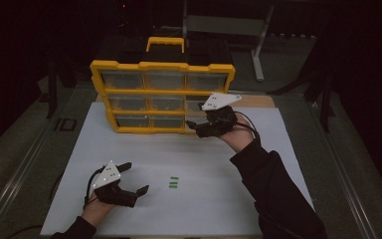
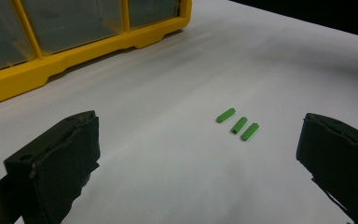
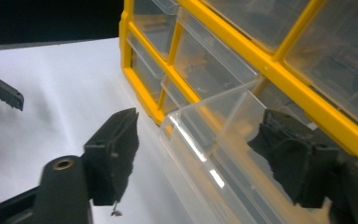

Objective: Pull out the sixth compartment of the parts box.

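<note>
Three small green pegs (image 1: 173, 182) lie side by side on the white mat (image 1: 194, 159), and they show a little ahead of my left jaws as green pegs (image 2: 237, 124). My left gripper (image 1: 137, 177) rests low at the front left, open wide with nothing between its jaws (image 2: 198, 149). The yellow organizer (image 1: 162, 94) with clear drawers stands upright at the back. Its bottom right clear drawer (image 3: 214, 140) is pulled partway out. My right gripper (image 1: 195, 128) is open, with its jaws on either side of that drawer's front (image 3: 200, 149); a gap shows at the left jaw.
The organizer's yellow frame (image 2: 51, 70) runs along the far left of the left gripper view. The other gripper (image 3: 2, 91) appears far off in the right gripper view. A metal stand (image 1: 258, 45) rises behind the table. Bare mat lies around the pegs.
</note>
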`<state>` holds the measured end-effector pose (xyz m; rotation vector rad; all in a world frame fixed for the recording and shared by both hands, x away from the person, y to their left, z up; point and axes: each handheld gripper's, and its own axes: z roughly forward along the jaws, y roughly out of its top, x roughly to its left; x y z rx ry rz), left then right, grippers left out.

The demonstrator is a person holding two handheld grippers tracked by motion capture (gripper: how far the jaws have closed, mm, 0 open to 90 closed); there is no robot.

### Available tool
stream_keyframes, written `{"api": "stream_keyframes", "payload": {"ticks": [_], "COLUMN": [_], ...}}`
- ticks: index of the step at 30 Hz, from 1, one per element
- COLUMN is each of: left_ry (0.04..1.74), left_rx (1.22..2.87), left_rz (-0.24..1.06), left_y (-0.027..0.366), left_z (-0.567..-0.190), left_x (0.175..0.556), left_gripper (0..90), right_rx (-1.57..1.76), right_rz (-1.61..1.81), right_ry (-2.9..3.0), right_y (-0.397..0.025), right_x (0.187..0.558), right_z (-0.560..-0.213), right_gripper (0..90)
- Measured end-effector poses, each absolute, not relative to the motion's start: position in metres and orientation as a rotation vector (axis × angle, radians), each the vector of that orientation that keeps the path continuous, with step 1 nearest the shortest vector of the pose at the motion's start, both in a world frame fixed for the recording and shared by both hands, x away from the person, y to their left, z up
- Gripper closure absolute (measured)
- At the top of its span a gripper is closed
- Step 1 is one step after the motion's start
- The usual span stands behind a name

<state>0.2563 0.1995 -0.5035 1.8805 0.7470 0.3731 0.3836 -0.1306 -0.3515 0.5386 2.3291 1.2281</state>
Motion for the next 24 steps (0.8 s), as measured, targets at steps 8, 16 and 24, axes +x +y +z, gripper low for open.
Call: {"api": "stream_keyframes", "payload": {"ticks": [8,16,24], "left_ry": [0.747,0.743,0.743], "left_rx": [1.88,1.884,1.885], "left_rz": [0.375,0.376,0.376], "left_y": [0.2,0.199,0.199], "left_z": [-0.503,-0.503,-0.503], "left_x": [0.256,0.256,0.256], "left_gripper": [0.0,0.0,0.0], "right_rx": [0.601,0.605,0.601], "right_rz": [1.282,1.304,1.333], "right_ry": [2.291,2.246,2.24], "right_y": [-0.143,-0.156,-0.165], "right_x": [0.37,0.356,0.345], "right_z": [-0.354,-0.363,-0.378], "right_gripper": [14.5,13.8,14.2]}}
